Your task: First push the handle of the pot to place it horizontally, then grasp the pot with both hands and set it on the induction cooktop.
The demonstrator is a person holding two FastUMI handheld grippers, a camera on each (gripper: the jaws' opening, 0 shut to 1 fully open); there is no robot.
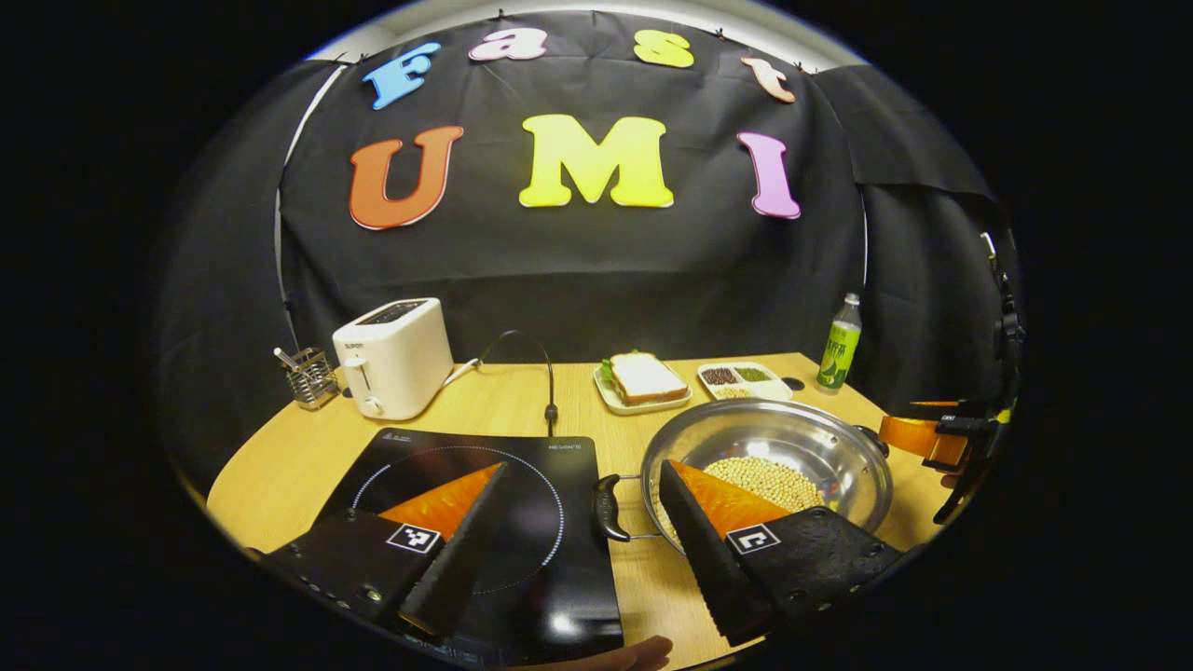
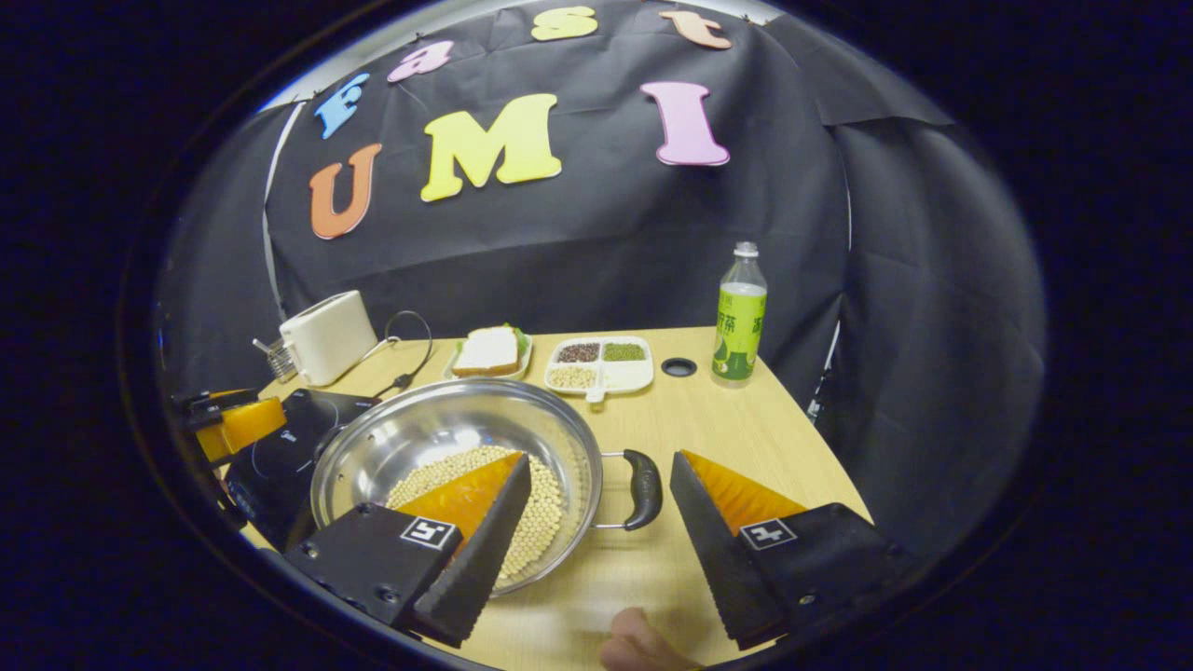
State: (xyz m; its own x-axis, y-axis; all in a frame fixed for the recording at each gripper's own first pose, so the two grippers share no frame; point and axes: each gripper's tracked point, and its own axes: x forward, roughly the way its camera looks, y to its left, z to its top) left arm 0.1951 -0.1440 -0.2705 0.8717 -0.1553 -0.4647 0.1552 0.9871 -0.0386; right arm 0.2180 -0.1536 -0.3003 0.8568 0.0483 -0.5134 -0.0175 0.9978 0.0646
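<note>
The left gripper (image 1: 582, 527) is wide open, and the pot's near black handle (image 1: 608, 508) sits between its fingers, touching neither. Its left finger hangs over the black cooktop (image 1: 559, 578); its right finger is over the pot (image 1: 820, 443) of beans. The right gripper (image 2: 601, 522) is wide open too, with the pot's other handle (image 2: 643, 489) between its fingers. Farther back stands a toaster (image 1: 393, 356).

The desk (image 1: 522, 396) is brightly lit from overhead, while the backdrop stays dim. Glare is seen on the cooktop (image 1: 569, 624) and inside the pot (image 2: 438, 419). Straight edges are bent by fisheye distortion; focus is sharp throughout.
</note>
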